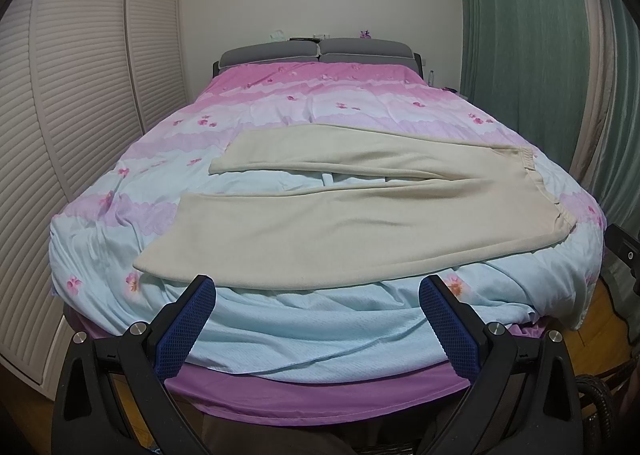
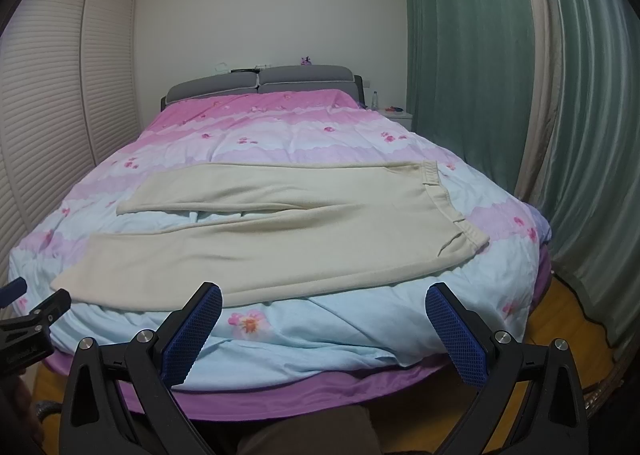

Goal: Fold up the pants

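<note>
Cream pants lie flat on the bed, spread in a V. The waistband is at the right and both leg ends point left. The near leg runs along the foot of the bed. My left gripper hovers open just short of that near leg's hem edge, holding nothing. My right gripper is also open and empty, in front of the near leg's middle. In the right wrist view, the left gripper's fingers show at the left edge.
The bed has a pink and pale blue floral duvet and a grey headboard. White louvred wardrobe doors stand at the left. Green curtains hang at the right, with a nightstand and wooden floor.
</note>
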Motion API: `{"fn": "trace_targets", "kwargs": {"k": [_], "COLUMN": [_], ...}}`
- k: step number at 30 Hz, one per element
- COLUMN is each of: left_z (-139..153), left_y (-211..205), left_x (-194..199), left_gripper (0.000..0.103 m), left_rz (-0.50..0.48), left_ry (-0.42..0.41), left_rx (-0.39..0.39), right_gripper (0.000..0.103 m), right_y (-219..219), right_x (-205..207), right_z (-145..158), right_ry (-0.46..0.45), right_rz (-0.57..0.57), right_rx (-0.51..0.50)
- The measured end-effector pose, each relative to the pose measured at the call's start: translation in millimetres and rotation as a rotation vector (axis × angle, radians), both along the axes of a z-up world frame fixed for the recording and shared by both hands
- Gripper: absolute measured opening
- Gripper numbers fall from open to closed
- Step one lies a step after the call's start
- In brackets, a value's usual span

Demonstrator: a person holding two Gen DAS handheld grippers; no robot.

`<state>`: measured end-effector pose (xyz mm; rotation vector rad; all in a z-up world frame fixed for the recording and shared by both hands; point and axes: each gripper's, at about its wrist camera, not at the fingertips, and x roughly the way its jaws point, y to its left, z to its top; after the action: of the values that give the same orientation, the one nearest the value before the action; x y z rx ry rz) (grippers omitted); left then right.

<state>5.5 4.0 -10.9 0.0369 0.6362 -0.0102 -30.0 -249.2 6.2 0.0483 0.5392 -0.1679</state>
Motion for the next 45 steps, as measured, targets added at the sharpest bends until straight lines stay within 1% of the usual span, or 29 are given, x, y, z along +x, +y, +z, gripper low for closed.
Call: {"fn": "trace_targets", "kwargs": {"k": [26, 36, 41, 45], "left_z": [1, 0, -2, 5], "left_y": [-1, -1, -4, -13], "left_x": [0, 1, 9, 21], "left_gripper": [0.103, 0.103, 0.103, 0.103], "left_rz": [0.0, -0.001, -0.006, -0.015], "left_ry": [0.002, 0.002, 0.017, -0.002], "left_rx": [0.001, 0.004, -0.003, 0.011], "right_gripper": [0.103, 0.103, 0.103, 0.103], "right_y": [-1, -4, -4, -8], "right_x": [0, -1, -1, 6], "right_z": [-1, -6, -8, -7], "right_ry": [0.005, 0.009, 0.008, 0.0], "right_rz": [-0.007, -0.011, -0.013, -0.02], "right_rx": [0.004, 0.004, 0.006, 0.01]}}
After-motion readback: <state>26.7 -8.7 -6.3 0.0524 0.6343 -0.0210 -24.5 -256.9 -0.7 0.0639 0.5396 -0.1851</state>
